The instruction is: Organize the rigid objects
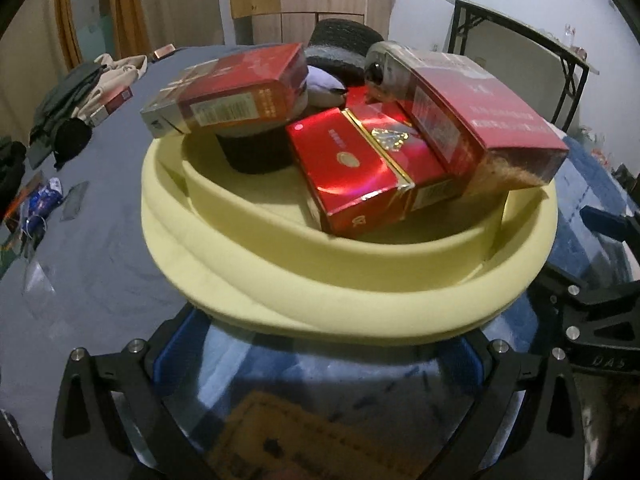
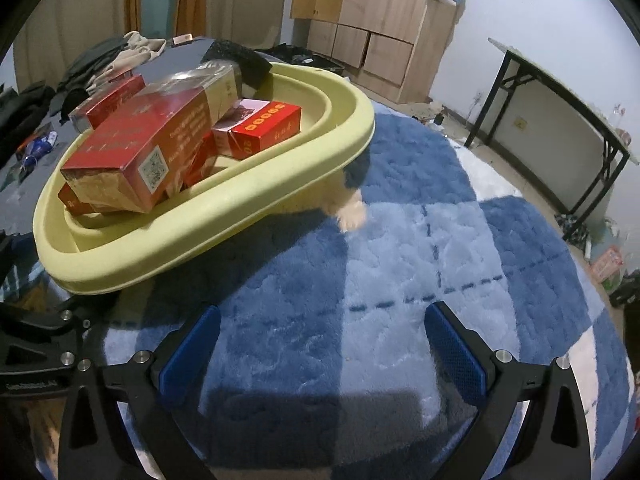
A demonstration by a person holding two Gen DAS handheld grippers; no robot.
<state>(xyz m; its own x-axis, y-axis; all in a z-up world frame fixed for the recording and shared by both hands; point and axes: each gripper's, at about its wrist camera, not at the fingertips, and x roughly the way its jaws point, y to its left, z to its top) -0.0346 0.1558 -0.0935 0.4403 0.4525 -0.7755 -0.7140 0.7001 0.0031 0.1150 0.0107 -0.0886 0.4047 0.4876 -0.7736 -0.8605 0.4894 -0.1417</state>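
A pale yellow oval tray (image 1: pixel 344 292) holds several red cigarette boxes (image 1: pixel 360 168), a small grey camera (image 1: pixel 384 68) and a black foam block (image 1: pixel 256 156). My left gripper (image 1: pixel 320 356) is open, its blue pads (image 1: pixel 176 360) just under the tray's near rim. The tray also shows in the right wrist view (image 2: pixel 224 200), upper left, with red boxes (image 2: pixel 136 152) piled in it. My right gripper (image 2: pixel 320 352) is open and empty over the blue checked rug (image 2: pixel 400 280), to the right of the tray.
Clothes (image 1: pixel 76 96) and small litter (image 1: pixel 40 204) lie on the grey surface at left. A black-legged table (image 2: pixel 560 120) stands at right, wooden cabinets (image 2: pixel 372 20) behind. The left gripper's body (image 2: pixel 40 336) sits at the tray's near left.
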